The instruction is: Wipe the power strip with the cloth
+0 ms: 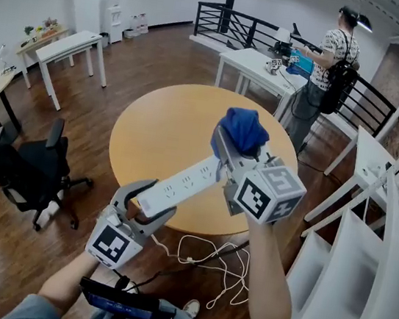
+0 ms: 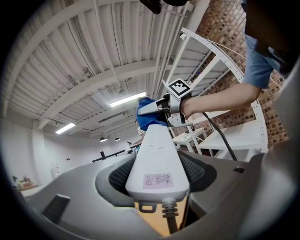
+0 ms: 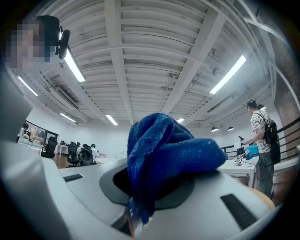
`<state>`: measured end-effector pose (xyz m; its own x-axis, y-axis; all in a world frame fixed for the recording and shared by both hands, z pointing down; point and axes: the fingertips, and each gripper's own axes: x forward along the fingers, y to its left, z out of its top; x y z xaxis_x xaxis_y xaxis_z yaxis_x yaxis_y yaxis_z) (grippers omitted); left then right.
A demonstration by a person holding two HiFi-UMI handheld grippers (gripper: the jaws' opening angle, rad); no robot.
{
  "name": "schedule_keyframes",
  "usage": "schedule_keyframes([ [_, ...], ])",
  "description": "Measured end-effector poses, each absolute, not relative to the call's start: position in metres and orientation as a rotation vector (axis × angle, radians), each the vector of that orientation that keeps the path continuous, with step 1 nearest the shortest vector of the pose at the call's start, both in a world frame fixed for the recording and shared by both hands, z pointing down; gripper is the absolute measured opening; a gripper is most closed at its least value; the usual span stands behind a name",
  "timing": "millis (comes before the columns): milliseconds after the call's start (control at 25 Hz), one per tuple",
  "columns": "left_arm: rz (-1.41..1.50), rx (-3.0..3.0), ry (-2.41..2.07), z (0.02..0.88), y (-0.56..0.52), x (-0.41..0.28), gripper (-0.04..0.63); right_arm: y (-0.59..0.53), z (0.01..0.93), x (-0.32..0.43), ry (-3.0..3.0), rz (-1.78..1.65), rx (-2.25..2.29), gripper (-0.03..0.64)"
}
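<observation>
**Head view:** The power strip [image 1: 181, 183] is held in the air over the 6 o'clock edge of the round desk [image 1: 160, 127] and runs from 7 o'clock up toward 1 o'clock. The left gripper [image 1: 158, 199] has its fingers closed across the strip's cord end. The cable [image 1: 207, 256] hangs from there to loops on the floor. The right gripper [image 1: 235, 147] clamps the blue cloth [image 1: 242, 130] at the strip's far end.

**Left gripper view:** The fingers [image 2: 117, 176] press on both long sides of the strip, just ahead of the cord collar. The cloth sits at 12 o'clock at the strip's far tip, seemingly on it.

**Right gripper view:** The fingers [image 3: 225, 197] are shut on a bunched fold of cloth, which bulges above them and hangs below.

**Handling:** The strip looks like a stiff, smooth plastic bar, fairly light, and likely to pivot when pressed far from the grip. Holding the sides near the cord keeps the socket face free. The cloth is soft and limp, so a firm pinch on a wad suits it.

**Containers:** None takes part. The white shelf [image 1: 358, 290] at 3 o'clock holds small items too blurred to name.
</observation>
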<state>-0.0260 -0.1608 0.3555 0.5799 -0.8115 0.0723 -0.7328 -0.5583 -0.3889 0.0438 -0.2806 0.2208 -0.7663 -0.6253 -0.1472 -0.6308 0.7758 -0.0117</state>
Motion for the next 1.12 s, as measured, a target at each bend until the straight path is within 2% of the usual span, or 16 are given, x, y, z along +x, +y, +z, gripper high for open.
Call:
schedule_keyframes([
  [1120,-0.465,-2.414,1.308,0.373,-0.168,-0.028,0.285,-0.257,0.234,-0.022,2.925,0.052,-0.901,0.067],
])
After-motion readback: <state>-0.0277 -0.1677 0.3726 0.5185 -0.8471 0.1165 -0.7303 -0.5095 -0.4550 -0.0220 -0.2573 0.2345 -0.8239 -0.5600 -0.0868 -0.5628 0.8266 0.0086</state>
